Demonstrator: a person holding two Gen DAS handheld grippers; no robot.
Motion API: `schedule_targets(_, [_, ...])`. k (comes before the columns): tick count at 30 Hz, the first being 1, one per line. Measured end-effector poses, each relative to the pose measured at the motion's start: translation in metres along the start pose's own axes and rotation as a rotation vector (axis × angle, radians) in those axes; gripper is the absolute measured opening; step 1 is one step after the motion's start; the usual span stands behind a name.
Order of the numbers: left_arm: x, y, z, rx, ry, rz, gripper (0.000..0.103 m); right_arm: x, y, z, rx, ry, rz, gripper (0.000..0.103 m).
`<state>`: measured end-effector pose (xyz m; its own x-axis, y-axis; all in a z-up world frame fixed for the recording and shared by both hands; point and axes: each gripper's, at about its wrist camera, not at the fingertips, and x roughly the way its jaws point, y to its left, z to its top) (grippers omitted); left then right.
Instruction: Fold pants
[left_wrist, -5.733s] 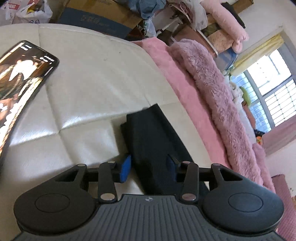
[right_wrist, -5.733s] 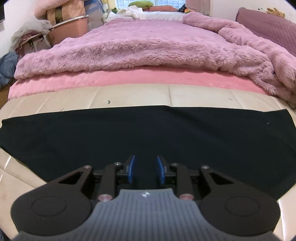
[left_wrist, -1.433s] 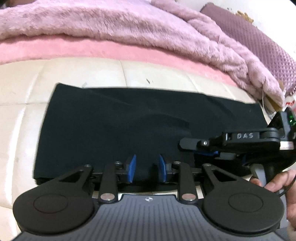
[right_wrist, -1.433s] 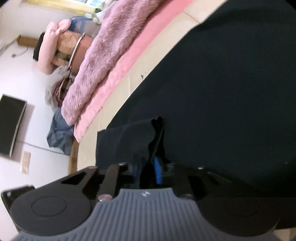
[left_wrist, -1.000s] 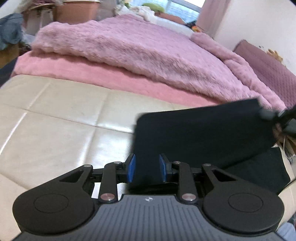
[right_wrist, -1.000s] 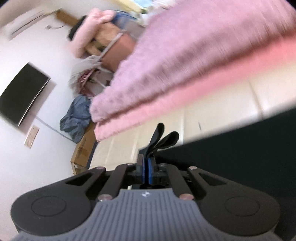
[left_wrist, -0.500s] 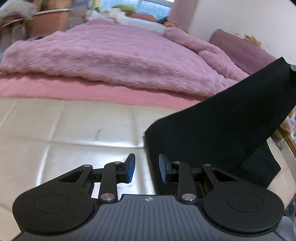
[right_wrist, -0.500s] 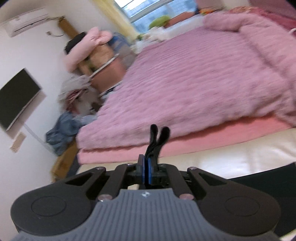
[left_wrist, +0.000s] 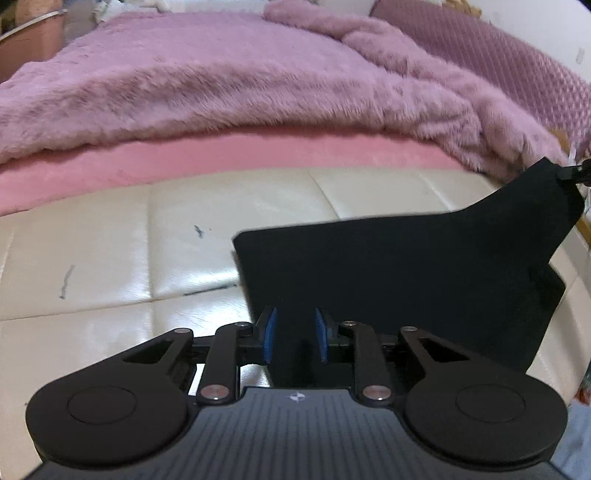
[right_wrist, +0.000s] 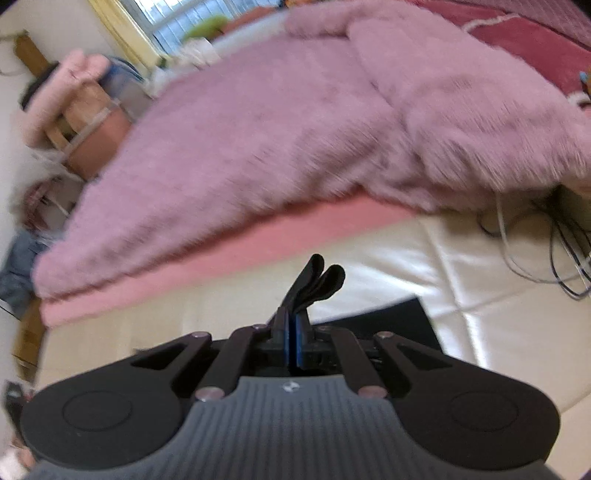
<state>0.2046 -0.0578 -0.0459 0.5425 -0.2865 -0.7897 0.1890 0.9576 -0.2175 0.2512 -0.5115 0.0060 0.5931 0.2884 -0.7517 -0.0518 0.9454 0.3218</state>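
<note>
Black thin-fabric pants (left_wrist: 399, 269) lying part-folded on cream quilted leather surface (left_wrist: 110, 266), near edge toward camera, far-right corner lifted off cream surface and pulled up to right; judged mid-fold, one end being carried over the rest.

Left of pants on cream surface: bare leather, a few dark scuff marks. Beyond cream surface: pink flat sheet edge (left_wrist: 184, 158), then fluffy mauve fur blanket (left_wrist: 221, 74) heaped on top.

Left black two-finger gripper with blue pads (left_wrist: 294, 336) sitting at near edge of pants, pitched down toward cream surface, pads either side of dark cloth, jaws narrow and closing; gap visible beside each pad, so no pinch confirmed. Likely there to pin or take the near edge while the other end swings over, a judgement only.

Right of that, raised pants corner (left_wrist: 546, 184) drawn to a peak toward a black tip at frame edge, just clear of cream surface, near blanket fringe.

Right black two-finger gripper with blue pads (right_wrist: 293, 339) clamped tight on pants, pads pressed together, two rounded folded layers of black cloth (right_wrist: 317, 282) poking out above pads. Tilted down over cream surface, view motion-blurred. More pants (right_wrist: 391, 321) flat on cream surface just behind fingers. Loose dark and white cables (right_wrist: 554, 251) on cream surface far right, well apart from pants.
</note>
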Motion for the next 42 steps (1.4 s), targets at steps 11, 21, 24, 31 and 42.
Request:
schedule_targets(11, [0.027,0.004,-0.018,0.009,0.061,0.022,0.020,0.078,-0.079,-0.033,-0.044,0.096,-0.172,0.000])
schedule_targets(21, [0.018,0.010,-0.006,-0.022,-0.015,0.005,0.019,0.097,-0.068,-0.039,-0.168,0.098,-0.311,0.009])
schedule_targets(24, [0.017,0.015,0.012,-0.041,-0.061,0.005,0.019,0.086,-0.059,-0.037,-0.210,0.051,-0.343,0.009])
schedule_targets(31, [0.054,0.007,0.048,0.022,-0.043,0.076,0.015,0.088,-0.011,-0.041,-0.403,-0.096,-0.324,0.009])
schedule_targets(42, [0.070,0.018,0.057,0.104,-0.041,0.216,0.013,0.115,-0.037,-0.046,-0.322,-0.039,-0.456,0.003])
